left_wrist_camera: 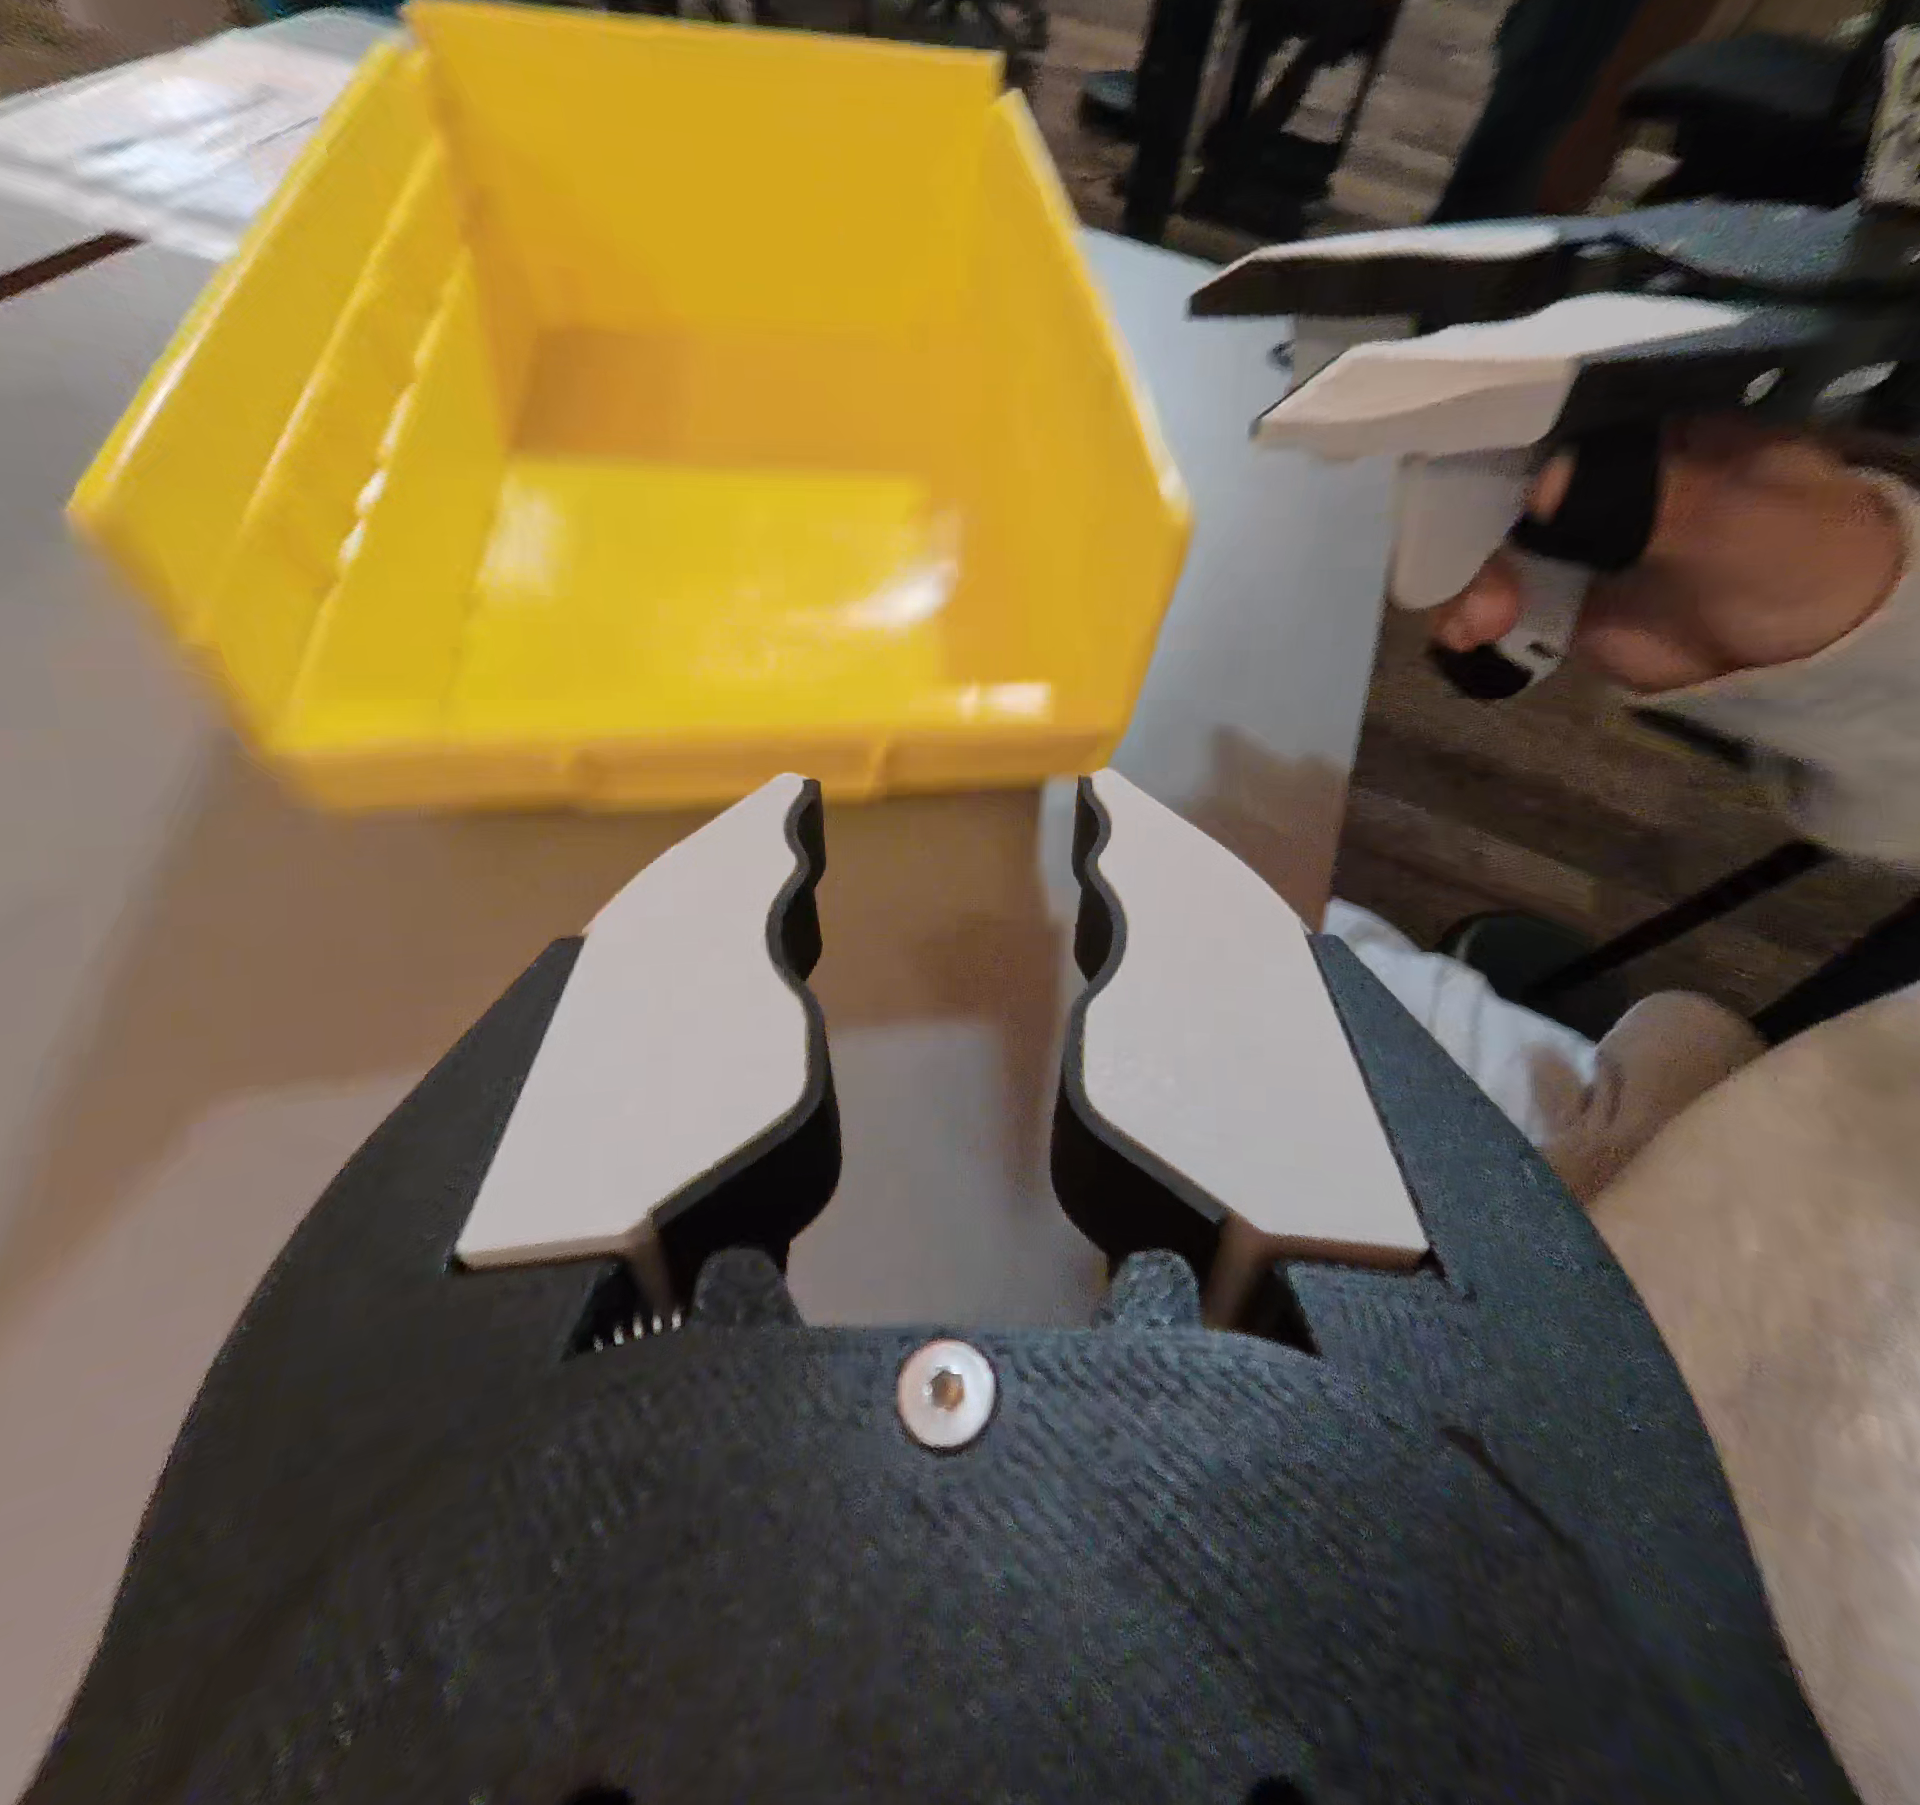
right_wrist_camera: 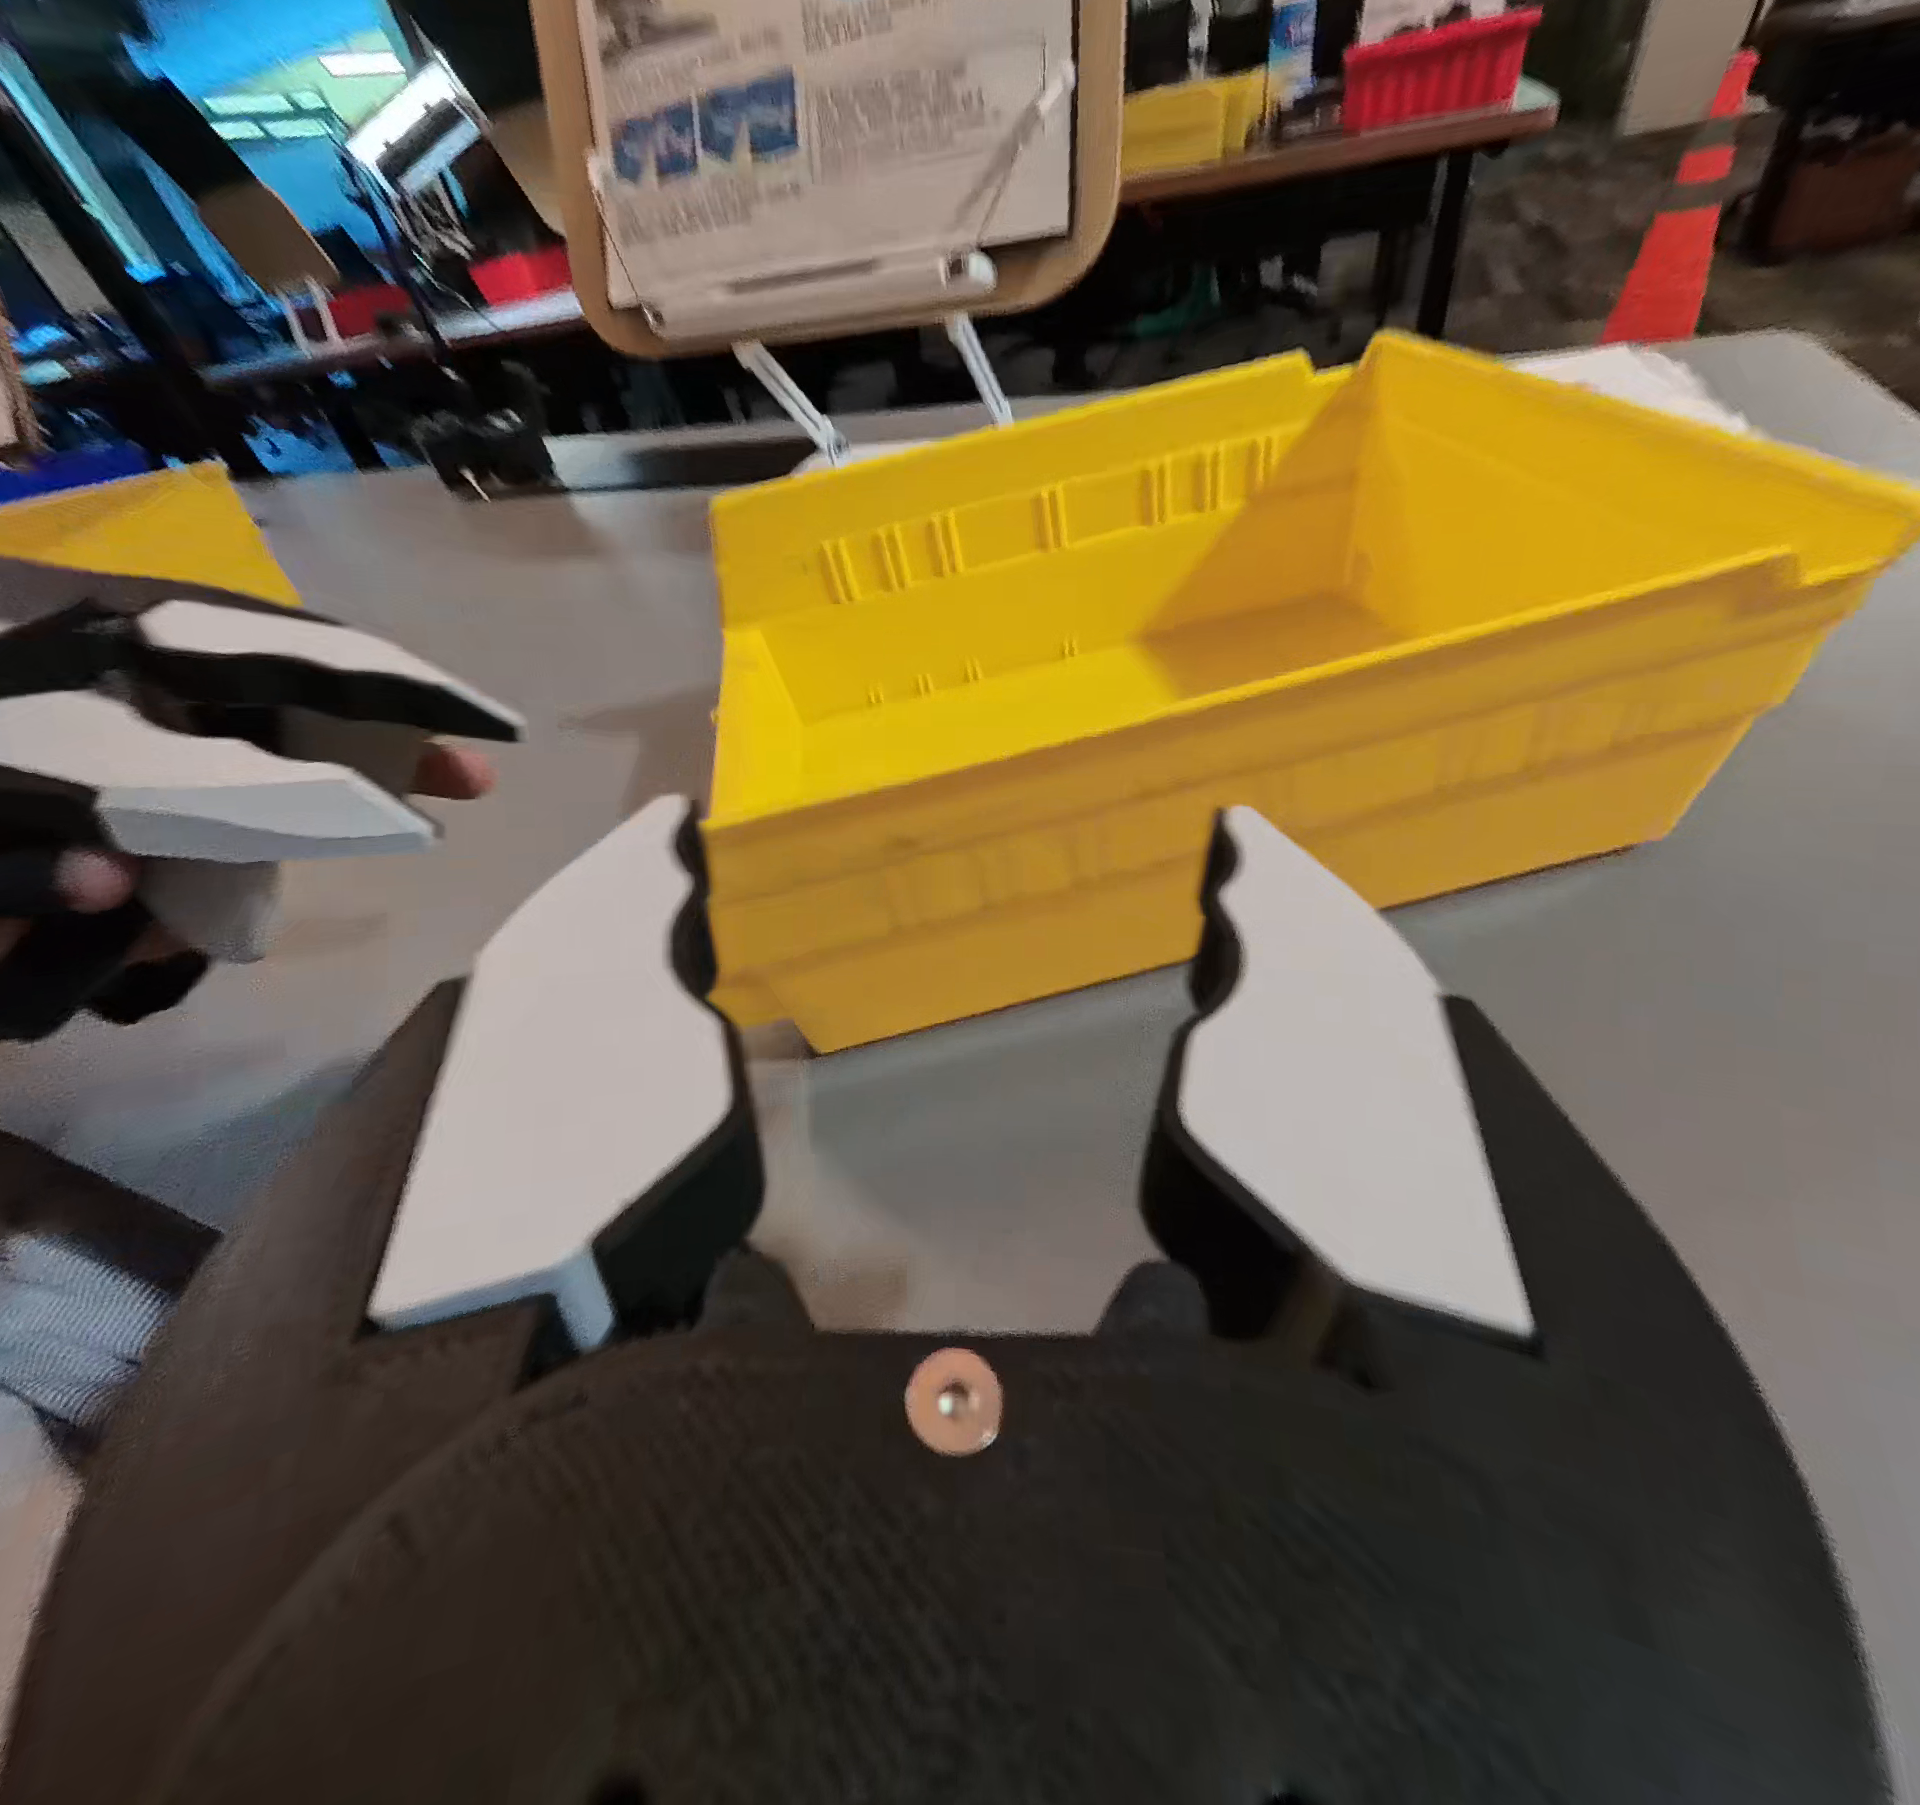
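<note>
On the grey table (left_wrist_camera: 156,924), right in front of both tools, a yellow bin (left_wrist_camera: 665,425) is sitting upright and looking empty, its low front lip facing the left gripper (left_wrist_camera: 948,794). That left gripper is hovering just short of the lip with its jaws apart and nothing between them. Over on the other side, the right gripper (right_wrist_camera: 956,825) is hanging beside the bin's long ribbed wall (right_wrist_camera: 1195,820), jaws spread wide and gripping nothing either; from the left wrist view it is showing off to the side, a hand (left_wrist_camera: 1714,592) wrapped round its handle. A second yellow bin (right_wrist_camera: 135,534) is peeking in at the far left edge, and a stand with a printed sheet (right_wrist_camera: 831,93) is rising behind the table. Judging by its look, the bin is stiff moulded plastic, light for its bulk and rather slick, so the thin rim or the front lip is seeming the likeliest place to pinch.
</note>
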Action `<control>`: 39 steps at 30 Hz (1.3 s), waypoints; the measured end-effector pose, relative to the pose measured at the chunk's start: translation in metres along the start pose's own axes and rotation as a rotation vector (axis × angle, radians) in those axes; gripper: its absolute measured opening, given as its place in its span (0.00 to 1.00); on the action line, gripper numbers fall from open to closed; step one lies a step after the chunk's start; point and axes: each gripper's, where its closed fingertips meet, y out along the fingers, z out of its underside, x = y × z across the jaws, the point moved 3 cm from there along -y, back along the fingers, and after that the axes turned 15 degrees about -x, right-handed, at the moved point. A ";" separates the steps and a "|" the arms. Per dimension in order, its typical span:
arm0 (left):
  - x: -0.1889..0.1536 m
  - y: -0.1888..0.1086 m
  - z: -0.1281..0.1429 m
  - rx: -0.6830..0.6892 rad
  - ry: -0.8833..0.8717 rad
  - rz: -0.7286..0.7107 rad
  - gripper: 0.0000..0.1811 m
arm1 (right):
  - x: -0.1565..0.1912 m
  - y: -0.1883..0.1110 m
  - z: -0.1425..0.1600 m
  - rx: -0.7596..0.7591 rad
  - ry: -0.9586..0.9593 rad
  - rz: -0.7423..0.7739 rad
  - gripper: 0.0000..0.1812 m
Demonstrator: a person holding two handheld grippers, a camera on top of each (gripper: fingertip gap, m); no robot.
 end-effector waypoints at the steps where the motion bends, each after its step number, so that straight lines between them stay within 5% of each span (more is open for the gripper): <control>1: 0.008 -0.015 0.009 0.004 -0.007 -0.037 0.25 | 0.007 0.005 0.006 0.019 0.015 0.006 0.59; 4: 0.024 -0.048 0.028 0.016 -0.064 -0.094 0.23 | 0.033 0.024 0.021 0.066 0.022 0.021 0.78; 7: 0.029 -0.061 0.032 -0.024 -0.127 -0.088 0.21 | 0.034 0.039 0.033 0.102 -0.052 0.094 0.80; 11: 0.026 -0.068 0.032 -0.091 -0.170 -0.036 0.15 | 0.008 0.042 0.028 0.075 0.000 0.122 0.62; 15: 0.019 -0.078 0.034 -0.107 -0.198 0.017 0.15 | -0.039 0.030 0.017 0.071 0.039 0.214 0.28; 21: 0.012 -0.082 0.030 -0.117 -0.216 0.069 0.15 | -0.127 0.020 0.001 0.058 0.068 0.244 0.09; 28: 0.017 -0.085 0.027 -0.121 -0.253 0.067 0.14 | -0.199 -0.009 -0.017 -0.047 0.151 0.276 0.04; 39: 0.016 -0.082 0.033 -0.093 -0.237 0.069 0.14 | -0.247 -0.058 -0.032 -0.054 0.030 0.376 0.03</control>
